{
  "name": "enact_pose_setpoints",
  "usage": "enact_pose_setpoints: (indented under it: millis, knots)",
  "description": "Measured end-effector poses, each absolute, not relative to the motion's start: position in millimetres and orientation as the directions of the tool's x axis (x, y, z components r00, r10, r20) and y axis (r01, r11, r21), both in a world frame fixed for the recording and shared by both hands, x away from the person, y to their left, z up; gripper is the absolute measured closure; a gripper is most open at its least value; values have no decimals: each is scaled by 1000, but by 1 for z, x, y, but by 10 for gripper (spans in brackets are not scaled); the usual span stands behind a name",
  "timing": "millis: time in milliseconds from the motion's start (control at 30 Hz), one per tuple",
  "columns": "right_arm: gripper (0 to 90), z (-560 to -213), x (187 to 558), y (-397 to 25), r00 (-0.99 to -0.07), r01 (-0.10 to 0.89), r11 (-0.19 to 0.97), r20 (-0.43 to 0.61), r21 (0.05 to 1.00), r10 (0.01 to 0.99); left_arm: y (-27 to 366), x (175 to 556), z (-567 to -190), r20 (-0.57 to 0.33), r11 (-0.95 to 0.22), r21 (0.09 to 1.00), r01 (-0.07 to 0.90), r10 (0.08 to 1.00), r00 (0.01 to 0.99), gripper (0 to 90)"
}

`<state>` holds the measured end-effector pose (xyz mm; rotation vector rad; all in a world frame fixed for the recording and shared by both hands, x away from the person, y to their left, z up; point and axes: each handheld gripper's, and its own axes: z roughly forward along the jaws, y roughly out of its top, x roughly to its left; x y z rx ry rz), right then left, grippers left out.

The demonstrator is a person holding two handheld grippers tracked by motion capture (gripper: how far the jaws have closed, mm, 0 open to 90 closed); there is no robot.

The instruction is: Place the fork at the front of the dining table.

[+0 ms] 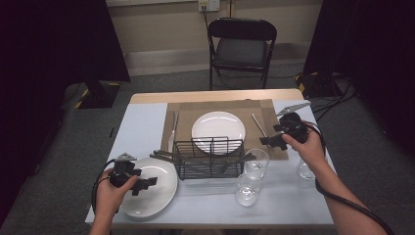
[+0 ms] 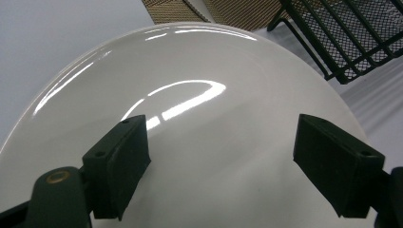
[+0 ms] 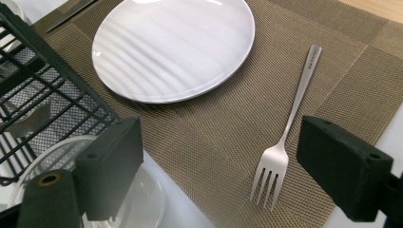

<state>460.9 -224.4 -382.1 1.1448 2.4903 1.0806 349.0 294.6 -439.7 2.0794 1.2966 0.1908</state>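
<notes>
My left gripper is open and hovers low over a white plate at the table's front left, with nothing between its jaws. My right gripper is open above the right side of the brown placemat. A steel fork lies there, tines toward me, apart from both jaws. A second white plate sits in the middle of the placemat, and a knife lies at its left.
A black wire basket stands in front of the centre plate, with utensil handles sticking out. Three clear glasses stand right of the basket. A chair stands behind the table.
</notes>
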Motion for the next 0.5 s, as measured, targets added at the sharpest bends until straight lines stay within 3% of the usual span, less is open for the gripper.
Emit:
enact_pose_setpoints:
  millis: [500]
  knots:
    - [154, -396, 476, -220, -646, 604, 425, 102, 674, 757, 297, 349, -439, -216, -275, 614, 740, 843, 493, 191]
